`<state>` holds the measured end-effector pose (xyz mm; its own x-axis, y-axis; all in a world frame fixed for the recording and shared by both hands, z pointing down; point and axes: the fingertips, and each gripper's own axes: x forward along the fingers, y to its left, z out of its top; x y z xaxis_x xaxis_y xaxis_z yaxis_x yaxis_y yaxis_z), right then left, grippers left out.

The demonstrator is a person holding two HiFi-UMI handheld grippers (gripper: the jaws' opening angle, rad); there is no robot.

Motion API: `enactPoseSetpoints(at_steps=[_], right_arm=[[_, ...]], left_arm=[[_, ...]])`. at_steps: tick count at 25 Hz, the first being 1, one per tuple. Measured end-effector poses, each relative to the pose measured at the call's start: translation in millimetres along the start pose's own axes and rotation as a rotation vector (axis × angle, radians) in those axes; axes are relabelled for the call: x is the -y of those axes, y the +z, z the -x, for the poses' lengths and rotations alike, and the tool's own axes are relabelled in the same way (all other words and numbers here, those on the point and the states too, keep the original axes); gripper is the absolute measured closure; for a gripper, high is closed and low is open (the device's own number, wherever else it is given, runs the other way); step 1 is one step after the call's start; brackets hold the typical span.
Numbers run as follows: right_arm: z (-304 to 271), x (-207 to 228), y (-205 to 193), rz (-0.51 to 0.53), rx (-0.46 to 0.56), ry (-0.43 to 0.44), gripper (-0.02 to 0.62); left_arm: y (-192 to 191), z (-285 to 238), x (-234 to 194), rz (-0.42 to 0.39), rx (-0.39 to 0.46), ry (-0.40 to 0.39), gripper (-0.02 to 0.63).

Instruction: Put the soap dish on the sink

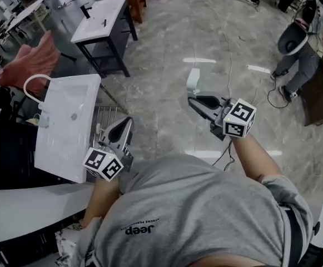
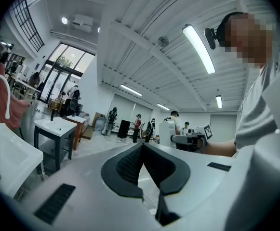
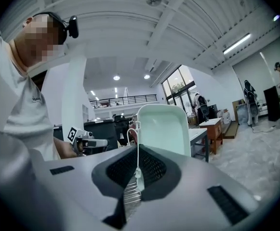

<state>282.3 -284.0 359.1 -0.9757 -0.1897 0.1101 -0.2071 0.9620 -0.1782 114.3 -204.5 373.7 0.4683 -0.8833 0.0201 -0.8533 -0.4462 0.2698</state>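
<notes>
The right gripper (image 1: 193, 99) is clamped on the lower edge of the soap dish (image 1: 193, 81), which it holds upright in the air above the floor, well apart from the sink (image 1: 55, 149). The left gripper (image 1: 128, 121), jaws together and empty, hangs near the sink's right edge. The pick-up looks done, so what is left is to bring the dish across and set it down.

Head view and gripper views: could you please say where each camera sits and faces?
Head view: on the head, steeply down at sink and floor; shirt, arms show.
Left gripper view: on left hand-held gripper, across the hall; torso shows.
Right gripper view: on right hand-held gripper, at its soap dish; torso shows.
Shared: all show the soap dish.
</notes>
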Motion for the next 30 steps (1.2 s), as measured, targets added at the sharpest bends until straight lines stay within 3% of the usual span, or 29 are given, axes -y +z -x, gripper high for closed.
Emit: enactPoseSetpoints(at_steps=[6,15,19,24,30], right_arm=[[-5.9,38.1,-6.7,-0.009,-0.014,-0.012,0.532],[-4.7,54.6,-6.2,-0.007,-0.021,-0.175,0.532],[-14.2,53.3,1.7,0.015,-0.044,-0.202,0.532],[-76.7,54.8,32.2,0.115,-0.111,-0.115,0.532],[-211.8,34.7,58.4,0.306,-0.224,0.112,0.532]], left_arm=[[-1.1,-39.1,-17.6,-0.013,-0.037,-0.008,0.592],[20.8,-76.6,-55.7,-0.014,0.005,-0.132,0.592],[32.7,-69.1,-72.9,-0.027,0.022,-0.137,0.592],[51.9,-30.8,-118.8,-0.032,0.073,-0.031,0.592],[60.6,63.2,-197.9,-0.034,0.131,0.216,0.592]])
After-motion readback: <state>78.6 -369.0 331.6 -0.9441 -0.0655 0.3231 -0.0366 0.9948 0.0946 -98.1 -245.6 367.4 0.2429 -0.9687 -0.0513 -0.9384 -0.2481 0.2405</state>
